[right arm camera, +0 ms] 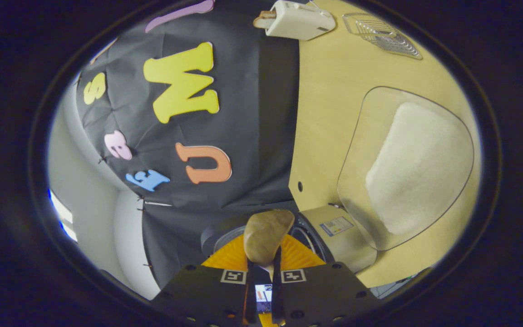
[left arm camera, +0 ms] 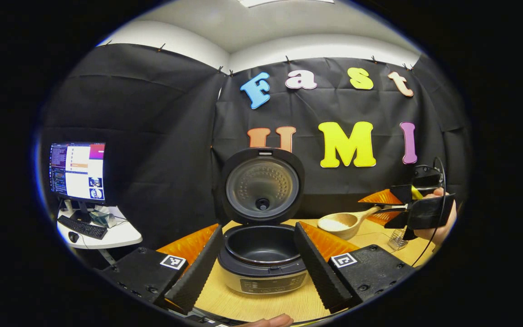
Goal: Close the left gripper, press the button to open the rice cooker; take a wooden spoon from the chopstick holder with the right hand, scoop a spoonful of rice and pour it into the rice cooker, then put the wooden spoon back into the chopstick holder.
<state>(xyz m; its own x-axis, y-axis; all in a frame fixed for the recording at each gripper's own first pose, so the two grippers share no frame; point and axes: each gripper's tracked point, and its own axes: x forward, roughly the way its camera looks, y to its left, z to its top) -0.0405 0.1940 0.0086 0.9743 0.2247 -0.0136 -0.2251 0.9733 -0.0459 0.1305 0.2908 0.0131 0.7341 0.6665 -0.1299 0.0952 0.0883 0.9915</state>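
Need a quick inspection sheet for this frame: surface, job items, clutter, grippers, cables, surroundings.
Surface: wooden table.
Job's things: rice cooker open, inner pot looks empty; wooden spoon carries rice; clear tray of rice.
Clutter: toaster, wire rack.
Grippers: left gripper open, facing cooker; right gripper shut on the spoon handle.
Cables: black cable looping from right gripper.
Surroundings: monitor, keyboard.

Left claw: black housing blocks with screws, one square black-and-white marker each, ribbed finger faces. Right claw: same black blocks, paired markers. In left gripper view a thin black cable loops off it.
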